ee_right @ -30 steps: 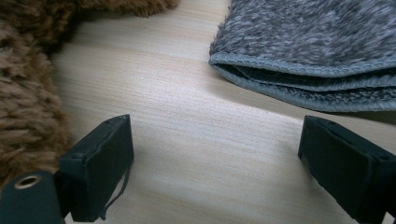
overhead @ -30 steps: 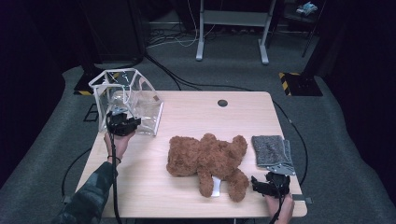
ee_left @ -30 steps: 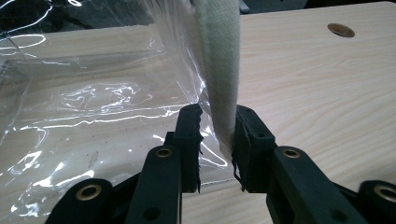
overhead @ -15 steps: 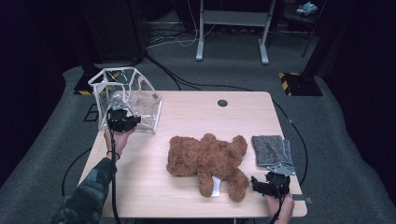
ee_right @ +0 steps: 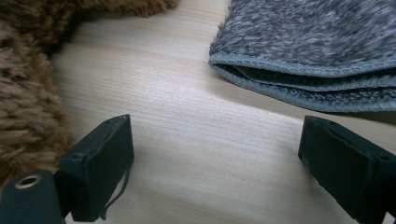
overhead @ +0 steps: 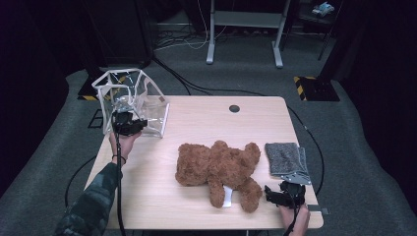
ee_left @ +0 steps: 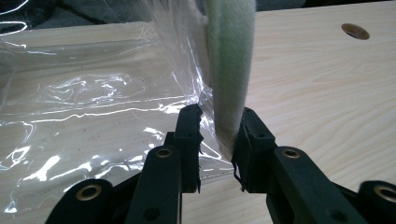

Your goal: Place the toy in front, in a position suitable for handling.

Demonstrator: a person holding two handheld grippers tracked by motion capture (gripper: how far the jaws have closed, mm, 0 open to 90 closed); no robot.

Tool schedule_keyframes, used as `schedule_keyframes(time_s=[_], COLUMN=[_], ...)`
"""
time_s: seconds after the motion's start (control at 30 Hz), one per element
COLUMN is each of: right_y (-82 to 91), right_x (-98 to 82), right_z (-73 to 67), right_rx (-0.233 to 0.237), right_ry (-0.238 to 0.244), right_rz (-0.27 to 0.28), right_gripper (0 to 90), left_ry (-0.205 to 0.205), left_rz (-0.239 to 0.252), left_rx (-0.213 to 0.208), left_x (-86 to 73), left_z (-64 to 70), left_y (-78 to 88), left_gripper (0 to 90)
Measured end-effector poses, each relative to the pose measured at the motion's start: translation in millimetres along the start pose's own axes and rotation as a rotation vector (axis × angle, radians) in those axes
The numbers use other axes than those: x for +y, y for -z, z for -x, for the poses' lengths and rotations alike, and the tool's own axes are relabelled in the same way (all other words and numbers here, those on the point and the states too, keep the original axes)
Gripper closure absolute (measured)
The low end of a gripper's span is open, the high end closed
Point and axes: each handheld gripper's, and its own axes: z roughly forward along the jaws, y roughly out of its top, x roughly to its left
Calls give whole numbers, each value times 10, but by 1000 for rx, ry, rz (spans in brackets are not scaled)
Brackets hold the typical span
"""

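Note:
A clear plastic bag [overhead: 129, 96] with white fabric trim [ee_left: 229, 70] stands open at the table's back left corner. My left gripper [overhead: 129, 125] is at its front edge. In the left gripper view the left gripper [ee_left: 218, 135] is shut on the white trim, with clear film [ee_left: 93, 116] spreading to the left. A brown teddy bear [overhead: 219, 164] lies in the middle of the table. A folded grey towel [overhead: 287, 157] lies to its right. My right gripper [overhead: 281, 195] rests near the front right corner, open; its jaws [ee_right: 215, 126] frame bare wood between the bear's fur [ee_right: 28, 116] and the towel [ee_right: 317, 51].
The wooden table [overhead: 162, 196] has a round cable hole [overhead: 234, 108] near its back edge. Cables trail over the grey carpet, and a metal stand [overhead: 244, 24] is behind the table. Bare wood lies between the bag and the bear.

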Motion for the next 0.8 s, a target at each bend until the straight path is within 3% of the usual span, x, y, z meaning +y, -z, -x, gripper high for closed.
schedule_keyframes(time_s=[0.07,0.27,0.5,0.53,0.6,0.63,0.8], right_y=[0,0,0,0,0,0,0], right_x=[0,0,0,0,0,0,0], right_z=[0,0,1,0,1,1,0], right_rx=[0,0,0,0,0,0,0], right_ry=[0,-1,0,0,0,0,-1], right_rz=[0,0,0,0,0,0,0], right_gripper=[97,96,96,96,96,96,97], left_ry=[13,-19,-23,-33,-6,-25,-29], left_rz=[1,-9,17,14,-1,2,-4], left_rx=[-2,8,26,26,16,24,29], left_x=[44,85,92,95,120,135,174], left_z=[-16,-25,-25,-35,-39,-50,-48], left_y=[-13,-53,-111,-115,-118,-122,-143], left_gripper=[724,721,714,713,707,706,689])
